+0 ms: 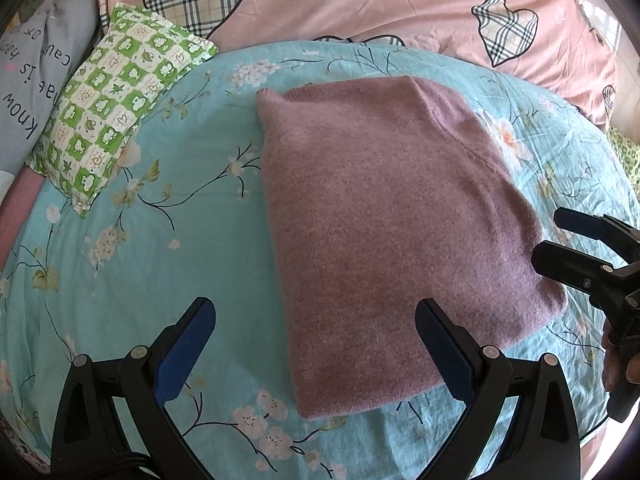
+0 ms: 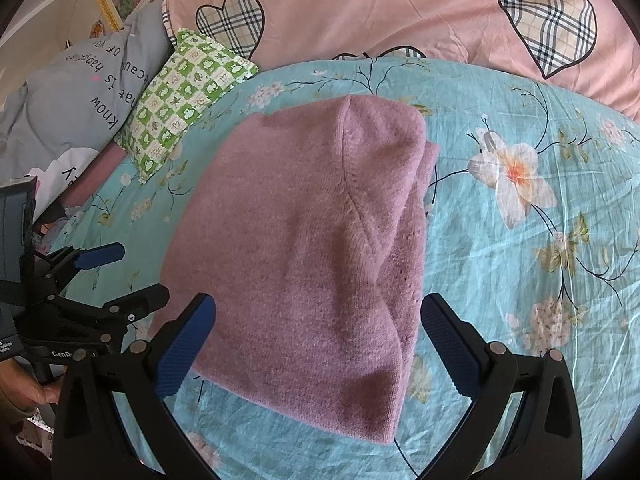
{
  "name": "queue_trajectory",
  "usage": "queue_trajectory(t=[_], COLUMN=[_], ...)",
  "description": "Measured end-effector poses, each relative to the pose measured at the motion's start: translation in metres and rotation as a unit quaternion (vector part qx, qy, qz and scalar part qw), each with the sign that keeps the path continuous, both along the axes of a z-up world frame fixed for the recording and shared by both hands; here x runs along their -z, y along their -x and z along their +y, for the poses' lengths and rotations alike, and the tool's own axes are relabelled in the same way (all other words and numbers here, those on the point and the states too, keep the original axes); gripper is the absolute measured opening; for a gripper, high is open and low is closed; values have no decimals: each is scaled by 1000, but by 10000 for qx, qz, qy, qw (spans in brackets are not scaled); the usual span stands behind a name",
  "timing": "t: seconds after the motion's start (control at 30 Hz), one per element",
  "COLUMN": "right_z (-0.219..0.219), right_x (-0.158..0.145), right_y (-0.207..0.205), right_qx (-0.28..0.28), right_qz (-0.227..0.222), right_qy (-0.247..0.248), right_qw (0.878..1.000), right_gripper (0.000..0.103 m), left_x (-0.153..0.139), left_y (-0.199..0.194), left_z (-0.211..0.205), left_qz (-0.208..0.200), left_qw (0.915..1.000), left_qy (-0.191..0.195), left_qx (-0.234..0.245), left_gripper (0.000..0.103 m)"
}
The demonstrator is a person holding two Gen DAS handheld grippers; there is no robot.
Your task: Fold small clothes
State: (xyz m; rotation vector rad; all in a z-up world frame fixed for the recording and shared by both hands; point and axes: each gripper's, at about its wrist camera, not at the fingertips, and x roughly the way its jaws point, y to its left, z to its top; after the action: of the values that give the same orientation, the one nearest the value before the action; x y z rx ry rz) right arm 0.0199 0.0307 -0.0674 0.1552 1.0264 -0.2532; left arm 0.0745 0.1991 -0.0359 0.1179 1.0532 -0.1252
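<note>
Sweater folded on bedsheet, btwn spread left claw & spread right claw, untouched.

Folded sweater on the bedsheet, small pillow to its left, quilt behind

The mauve sweater before me is a fuzzy, matt knit with a fine ribbed grain. Under it, the turquoise floral bedsheet is thin woven cloth, lightly crinkled, with a faint sheen. My left gripper and my right gripper are matt black plastic with dull metal pins, their blue pads finely textured. The green checked pillow and pink quilt look like smooth cotton.
</note>
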Motion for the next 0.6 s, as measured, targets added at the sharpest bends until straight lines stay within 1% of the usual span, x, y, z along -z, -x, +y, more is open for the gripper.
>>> queue_trajectory(t=[0.6], right_z=[-1], right_x=[0], right_y=[0], right_qx=[45], right_qz=[-18], right_qy=[-33], right_qw=[10000], right_gripper=[102], left_x=[2], left_y=[0], left_z=[2], left_qz=[76], left_qw=[9999], left_qy=[47], left_qx=[-50], left_gripper=[100])
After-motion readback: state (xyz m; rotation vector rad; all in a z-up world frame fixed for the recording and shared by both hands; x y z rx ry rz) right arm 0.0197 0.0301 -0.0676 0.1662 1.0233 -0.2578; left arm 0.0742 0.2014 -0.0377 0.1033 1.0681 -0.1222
